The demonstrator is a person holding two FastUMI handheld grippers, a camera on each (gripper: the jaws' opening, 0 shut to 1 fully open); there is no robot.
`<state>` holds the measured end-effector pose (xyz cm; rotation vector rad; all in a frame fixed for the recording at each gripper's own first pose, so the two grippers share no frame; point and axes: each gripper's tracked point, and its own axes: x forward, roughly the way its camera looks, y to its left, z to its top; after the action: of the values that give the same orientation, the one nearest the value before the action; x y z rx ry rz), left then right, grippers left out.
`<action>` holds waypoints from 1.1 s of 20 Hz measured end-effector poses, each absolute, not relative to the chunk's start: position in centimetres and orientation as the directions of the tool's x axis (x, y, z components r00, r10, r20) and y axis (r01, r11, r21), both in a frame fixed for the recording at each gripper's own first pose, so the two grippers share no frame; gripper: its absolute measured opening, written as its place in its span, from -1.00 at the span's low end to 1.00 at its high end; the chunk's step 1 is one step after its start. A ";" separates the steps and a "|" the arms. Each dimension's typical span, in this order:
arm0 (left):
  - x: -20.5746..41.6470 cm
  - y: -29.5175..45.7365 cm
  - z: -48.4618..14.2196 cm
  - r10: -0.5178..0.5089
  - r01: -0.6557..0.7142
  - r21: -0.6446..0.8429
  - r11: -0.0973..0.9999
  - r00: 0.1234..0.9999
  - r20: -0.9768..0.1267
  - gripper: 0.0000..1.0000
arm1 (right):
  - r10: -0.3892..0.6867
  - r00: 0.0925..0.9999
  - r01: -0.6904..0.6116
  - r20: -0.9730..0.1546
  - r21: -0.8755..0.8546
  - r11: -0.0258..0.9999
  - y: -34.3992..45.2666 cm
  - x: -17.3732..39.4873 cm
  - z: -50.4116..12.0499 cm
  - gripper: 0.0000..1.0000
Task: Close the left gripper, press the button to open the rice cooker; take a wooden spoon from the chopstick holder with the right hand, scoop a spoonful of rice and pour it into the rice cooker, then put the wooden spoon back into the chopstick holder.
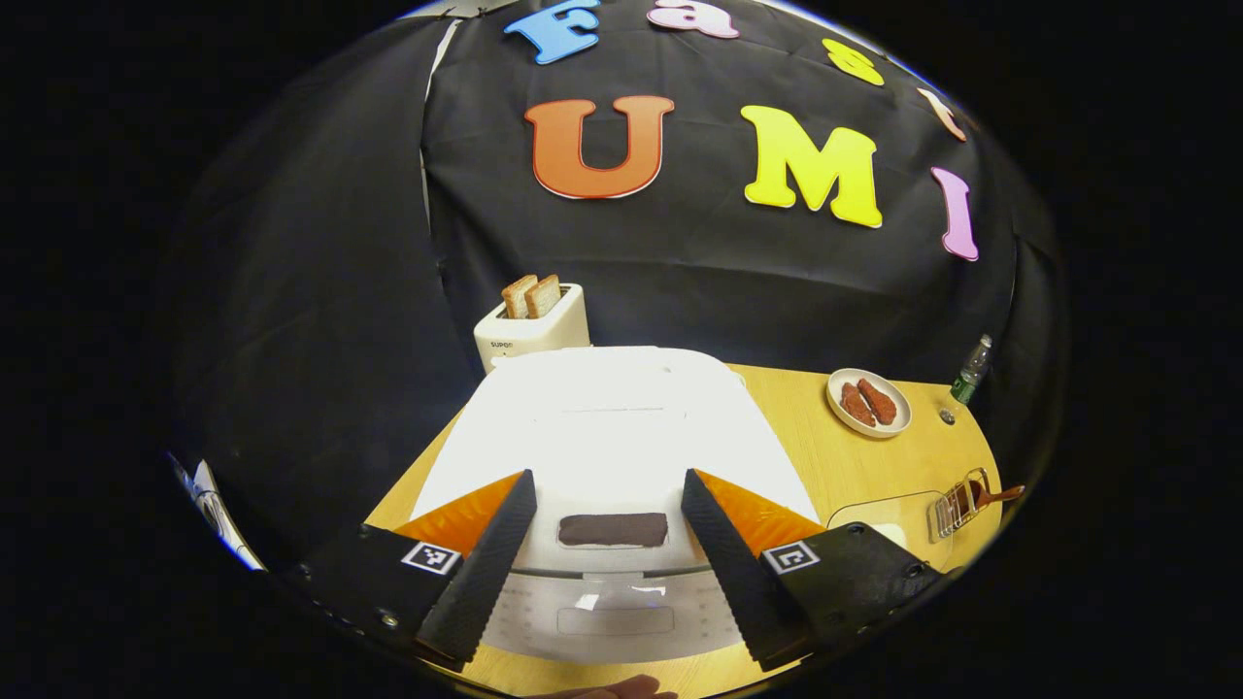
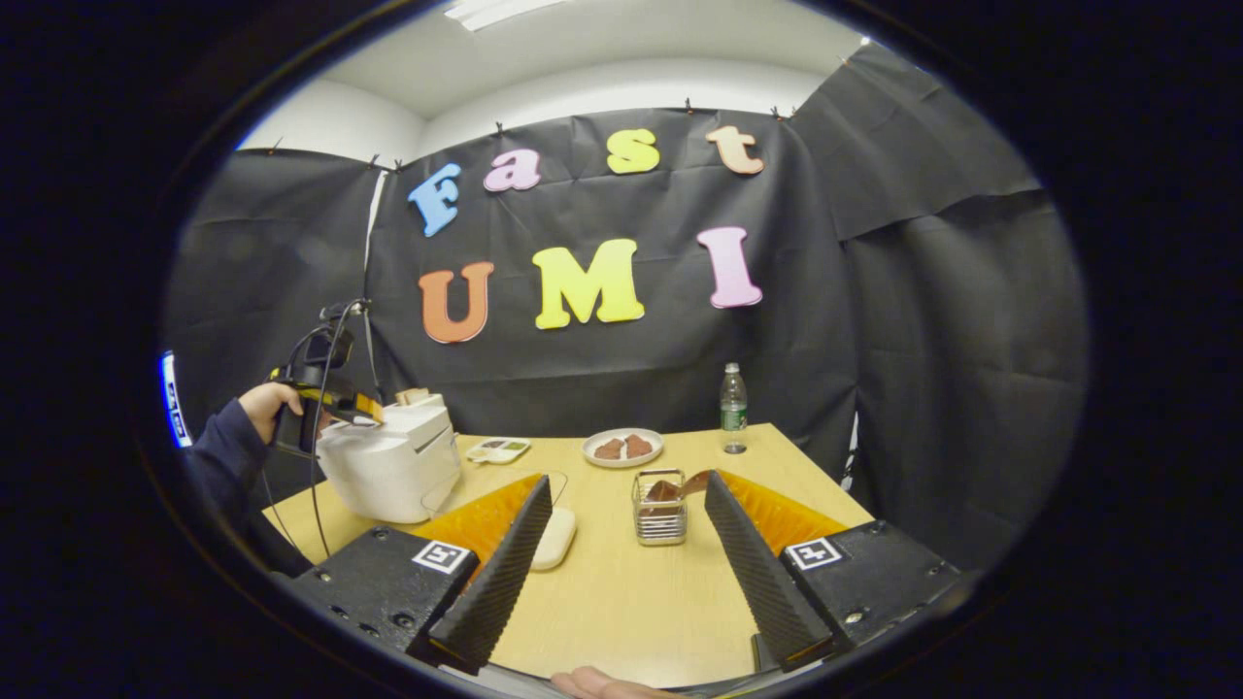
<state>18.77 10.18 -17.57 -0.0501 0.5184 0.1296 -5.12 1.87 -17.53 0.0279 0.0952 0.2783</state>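
The white rice cooker point(image 1: 602, 417) stands right in front of me with its lid down and a dark button panel point(image 1: 612, 529) on its front slope. My left gripper point(image 1: 609, 478) is open, its fingers either side of that panel, just above the lid. In the right gripper view the cooker point(image 2: 393, 471) is at the table's left, with a hand holding the left gripper point(image 2: 325, 403) over it. My right gripper point(image 2: 627, 481) is open and holds nothing, low over the table. Just beyond it a wire chopstick holder point(image 2: 660, 515) holds the wooden spoon point(image 2: 685, 483). A clear bowl point(image 1: 889, 519) holds white rice point(image 2: 554, 539).
A toaster point(image 1: 532, 325) with two bread slices stands behind the cooker. A plate point(image 2: 622, 447) of brown food, a water bottle point(image 2: 733, 408) and a small white tray point(image 2: 497, 449) sit near the table's point(image 2: 621, 602) far edge.
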 end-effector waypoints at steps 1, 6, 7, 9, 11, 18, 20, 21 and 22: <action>18.5 10.2 -17.9 0.111 -0.135 -0.010 0.991 0.857 -0.502 0.96 | 0.281 0.956 -0.278 -0.088 0.041 0.960 2.1 -5.3 -17.4 1.00; 17.6 10.0 -18.6 0.100 -0.121 -0.011 0.993 0.865 -0.492 0.98 | 0.283 0.956 -0.282 -0.082 0.017 0.959 2.9 -5.9 -16.9 1.00; 17.4 10.0 -18.6 0.097 -0.117 -0.010 0.993 0.867 -0.489 0.96 | 0.280 0.957 -0.280 -0.077 0.014 0.960 3.0 -6.1 -16.7 1.00; 17.2 9.9 -18.7 0.084 -0.106 -0.016 0.994 0.866 -0.494 0.97 | 0.273 0.959 -0.273 -0.071 0.004 0.962 2.9 -6.3 -16.4 1.00; 17.2 9.8 -18.8 0.069 -0.102 -0.040 0.994 0.868 -0.492 0.99 | 0.267 0.962 -0.267 -0.059 -0.005 0.964 2.9 -6.4 -15.7 1.00; 17.3 9.8 -18.2 0.081 -0.095 -0.013 0.995 0.905 -0.418 0.96 | 0.237 0.971 -0.236 0.007 -0.060 0.970 2.6 -6.1 -12.5 1.00; 16.6 9.2 -17.2 0.060 -0.078 -0.030 0.996 0.919 -0.390 0.95 | 0.229 0.973 -0.226 0.035 -0.071 0.972 2.5 -5.8 -11.6 1.00; 15.4 9.1 -16.4 0.063 -0.085 -0.042 0.996 0.928 -0.367 0.94 | 0.215 0.976 -0.212 0.035 -0.080 0.974 2.3 -5.6 -11.6 1.00; 14.3 9.0 -15.4 0.066 -0.087 -0.048 0.995 0.937 -0.342 0.94 | 0.203 0.978 -0.200 0.036 -0.085 0.976 2.1 -5.4 -11.5 1.00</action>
<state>14.29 8.96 -15.43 -0.0625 0.3469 0.0784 -5.38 2.06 -11.45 -0.0815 -0.0450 0.2033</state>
